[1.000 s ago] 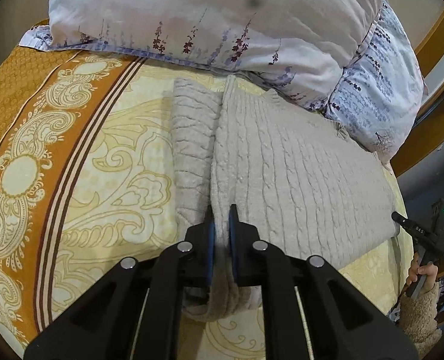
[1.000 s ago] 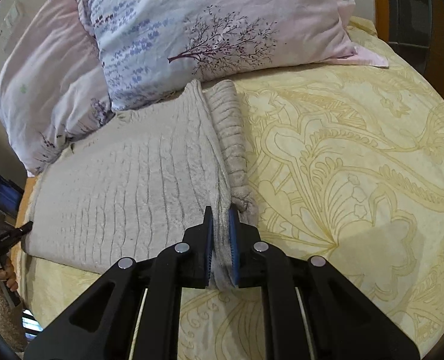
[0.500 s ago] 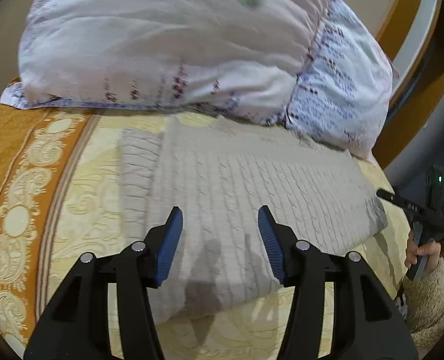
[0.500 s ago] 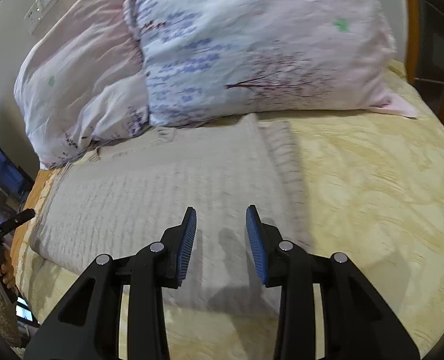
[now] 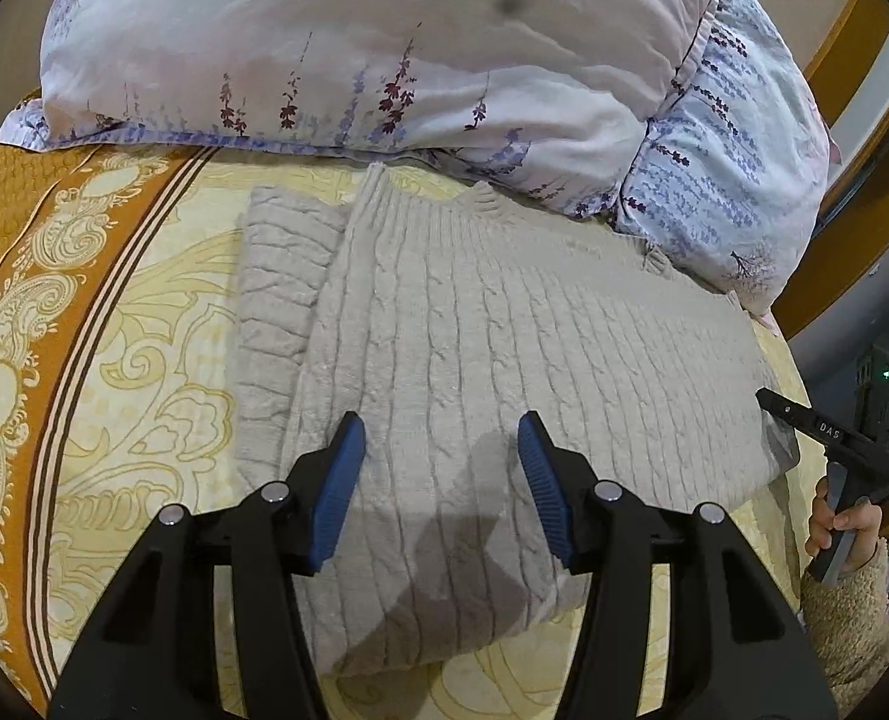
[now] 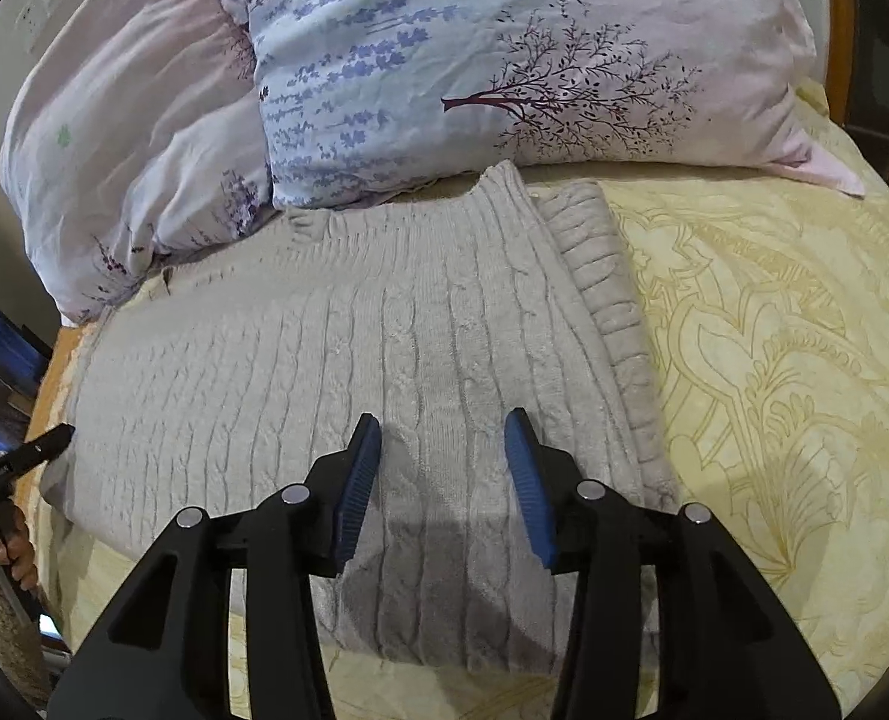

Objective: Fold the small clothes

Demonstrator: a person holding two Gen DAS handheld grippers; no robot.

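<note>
One sweater [image 5: 504, 348], two pillows [image 6: 504, 54].

Left gripper [image 5: 441, 441] is angled downward, blue-padded fingers [image 5: 337, 489] parted with nothing clamped. Right gripper [image 6: 443, 441] is likewise angled downward, its jaws opening, nothing pressed between the pads.

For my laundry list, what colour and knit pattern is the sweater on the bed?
The sweater is light beige-grey with a cable knit, clearest in the left wrist view.
</note>
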